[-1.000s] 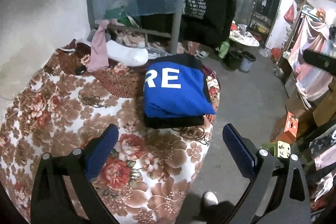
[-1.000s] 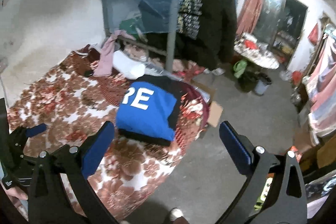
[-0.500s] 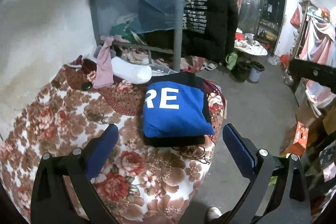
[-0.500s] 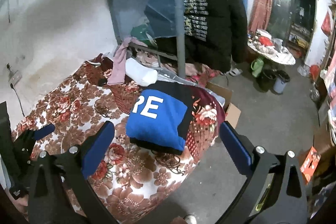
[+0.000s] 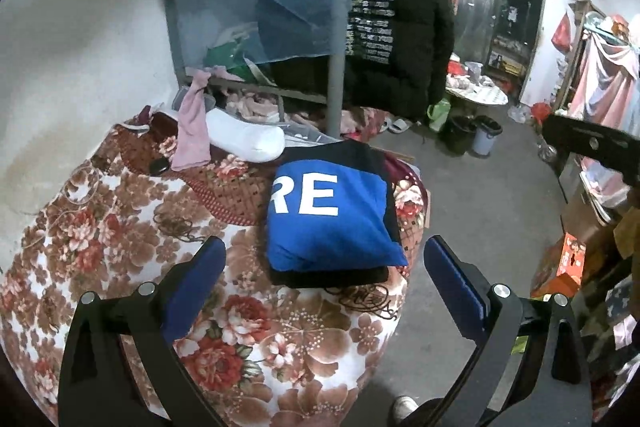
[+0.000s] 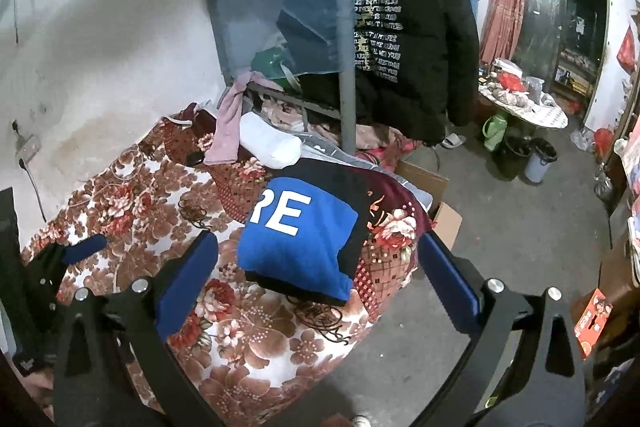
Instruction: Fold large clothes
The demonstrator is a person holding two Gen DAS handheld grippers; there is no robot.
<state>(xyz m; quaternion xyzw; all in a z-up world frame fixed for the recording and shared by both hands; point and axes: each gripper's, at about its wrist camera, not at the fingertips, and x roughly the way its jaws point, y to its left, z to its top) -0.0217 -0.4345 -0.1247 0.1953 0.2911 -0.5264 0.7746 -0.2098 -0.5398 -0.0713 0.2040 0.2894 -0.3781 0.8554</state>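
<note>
A folded blue and black garment with white letters "RE" lies on the floral bedspread, near its floor-side edge. The left gripper and right gripper hover before the garment, fingers spread, holding nothing.

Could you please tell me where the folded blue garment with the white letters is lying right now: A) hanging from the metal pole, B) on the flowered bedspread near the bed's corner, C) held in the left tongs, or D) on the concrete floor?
B: the folded blue garment lies flat on the flowered bedspread near its corner, with both tongs open and apart from it.
</note>
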